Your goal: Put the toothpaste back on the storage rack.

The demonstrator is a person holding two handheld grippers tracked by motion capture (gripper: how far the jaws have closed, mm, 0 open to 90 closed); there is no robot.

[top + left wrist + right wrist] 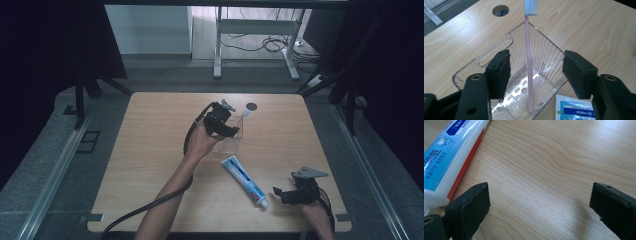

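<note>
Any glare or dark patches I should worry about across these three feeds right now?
High view: dim, black surroundings, clear holder hard to make out. Left gripper view: bright highlights on the holder's ribbed walls, toothbrush sharp. Right gripper view: sheen on the toothpaste tube, soft shadow by one jaw.

toothbrush: pink handle, white bristles, standing near upright in the holder, head up, foot on the slotted floor | holder: clear ribbed plastic box, open top, on bench | toothpaste tube: white-blue, red stripe, lying flat just beside holder, cap toward near edge
</note>
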